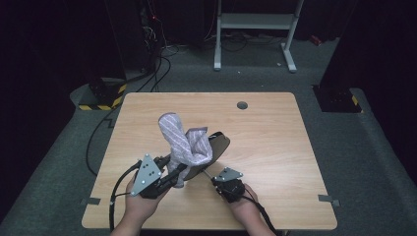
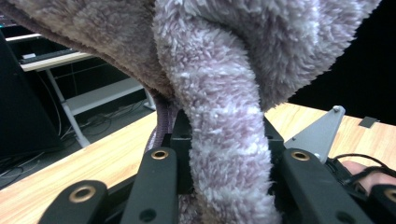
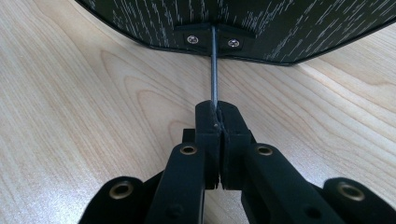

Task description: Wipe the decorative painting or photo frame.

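- Left hand-held gripper (image 1: 173, 178) sits near-left on the surface (image 1: 275, 147). Its jaws are clamped on the lower end of a fluffy striped grey-lilac sock (image 1: 183, 142).
- In the left gripper view the sock (image 2: 224, 140) runs down between the two black jaws, pile pressed against both.
- The sock rises from that grip, tilts up and to the left, and drapes over the near end of a dark flat board (image 1: 216, 147).
- The board stands tilted just off the surface near the middle, slightly left of centre.
- Right hand-held gripper (image 1: 220, 183) sits near, just right of the left one. Its jaws are closed tight on a thin metal rod (image 3: 214, 65).
- In the right gripper view the rod goes straight from the jaw tips into a small screwed bracket (image 3: 212, 39) on the edge of the board (image 3: 289, 28).
- One hand on each gripper, both at the near edge.
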